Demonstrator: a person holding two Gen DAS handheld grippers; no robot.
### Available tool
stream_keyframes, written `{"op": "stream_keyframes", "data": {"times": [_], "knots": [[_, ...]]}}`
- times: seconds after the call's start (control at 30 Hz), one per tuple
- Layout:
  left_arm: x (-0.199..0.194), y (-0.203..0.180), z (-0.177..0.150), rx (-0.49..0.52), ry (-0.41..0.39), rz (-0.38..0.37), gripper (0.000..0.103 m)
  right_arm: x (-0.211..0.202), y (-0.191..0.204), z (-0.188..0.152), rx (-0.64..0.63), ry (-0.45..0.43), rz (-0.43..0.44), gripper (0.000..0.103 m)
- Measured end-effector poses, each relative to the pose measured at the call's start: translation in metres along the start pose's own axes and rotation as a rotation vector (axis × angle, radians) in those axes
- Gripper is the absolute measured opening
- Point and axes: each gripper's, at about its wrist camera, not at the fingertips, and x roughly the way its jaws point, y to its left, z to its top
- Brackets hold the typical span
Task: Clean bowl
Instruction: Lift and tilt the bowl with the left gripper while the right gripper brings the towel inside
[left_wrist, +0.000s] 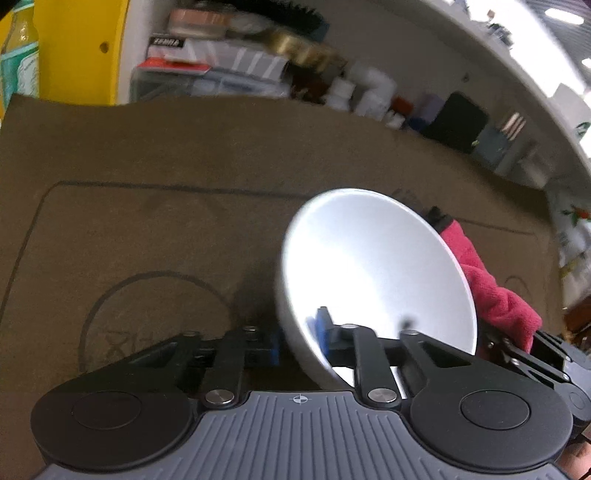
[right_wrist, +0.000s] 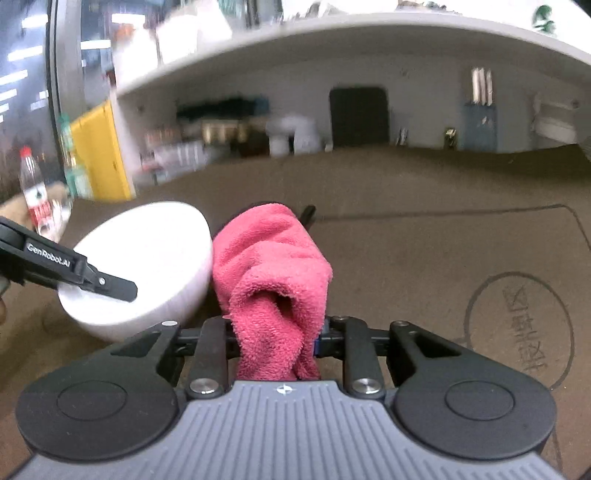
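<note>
Only the left wrist view shows the white bowl's (left_wrist: 376, 273) smooth, bright interior; the left hand-held gripper (left_wrist: 299, 343) is clamped on its near rim, holding it tilted above the brown table (left_wrist: 147, 155). The right wrist view shows its outer wall, with the right hand-held gripper (right_wrist: 275, 336) clamped on a pink cloth (right_wrist: 273, 266) just beside it. Cloth hides those fingertips; the shelf clutter is blurred.

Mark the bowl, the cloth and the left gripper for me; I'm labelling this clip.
white bowl (left_wrist: 376, 266), left wrist view, on its inner wall.
pink cloth (right_wrist: 269, 258), right wrist view, on its bunched top.
left gripper (left_wrist: 303, 339), left wrist view, at the clamped rim.
</note>
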Motion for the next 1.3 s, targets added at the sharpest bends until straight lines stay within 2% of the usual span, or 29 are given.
{"op": "stream_keyframes", "data": {"times": [0.07,0.1,0.2,0.3,0.37,0.5,0.57,0.63,0.73,0.83,1.0,1.1,1.2,1.3], "knots": [[-0.007,-0.016,-0.008,0.089,-0.047,0.038,0.014,-0.019,-0.01,-0.003,0.02,-0.053,0.005,0.024],[-0.013,-0.031,-0.017,0.18,-0.091,0.081,0.014,-0.028,-0.014,-0.005,0.031,-0.077,-0.001,0.024],[-0.023,-0.061,-0.04,0.339,-0.18,0.168,0.013,-0.064,-0.024,-0.009,0.026,-0.149,0.007,0.024],[-0.029,-0.077,-0.055,0.4,-0.224,0.201,0.013,-0.097,-0.025,-0.017,-0.04,-0.156,0.012,0.024],[-0.031,-0.086,-0.065,0.432,-0.243,0.208,0.014,-0.119,-0.009,-0.03,-0.104,-0.111,0.04,0.024],[-0.031,-0.087,-0.069,0.444,-0.236,0.218,0.015,-0.13,0.016,-0.051,-0.128,0.017,0.114,0.024],[-0.033,-0.087,-0.07,0.448,-0.234,0.219,0.015,-0.12,0.026,-0.052,-0.124,0.053,0.108,0.024],[-0.034,-0.089,-0.073,0.47,-0.233,0.228,0.015,-0.104,0.041,-0.047,-0.149,0.064,0.056,0.024],[-0.036,-0.09,-0.077,0.503,-0.228,0.229,0.017,-0.079,0.056,-0.036,-0.157,0.026,0.009,0.024],[-0.036,-0.087,-0.08,0.529,-0.223,0.215,0.018,-0.086,0.058,-0.029,-0.172,-0.035,-0.009,0.024],[-0.035,-0.085,-0.084,0.56,-0.224,0.219,0.02,-0.107,0.081,-0.019,-0.206,-0.17,0.093,0.024],[-0.035,-0.081,-0.083,0.558,-0.221,0.207,0.02,-0.114,0.089,-0.021,-0.22,-0.212,0.136,0.024],[-0.036,-0.08,-0.085,0.556,-0.221,0.207,0.021,-0.113,0.071,-0.035,-0.12,-0.14,0.133,0.024],[-0.037,-0.078,-0.084,0.553,-0.221,0.205,0.021,-0.105,0.047,-0.052,-0.057,-0.036,0.045,0.024]]}}
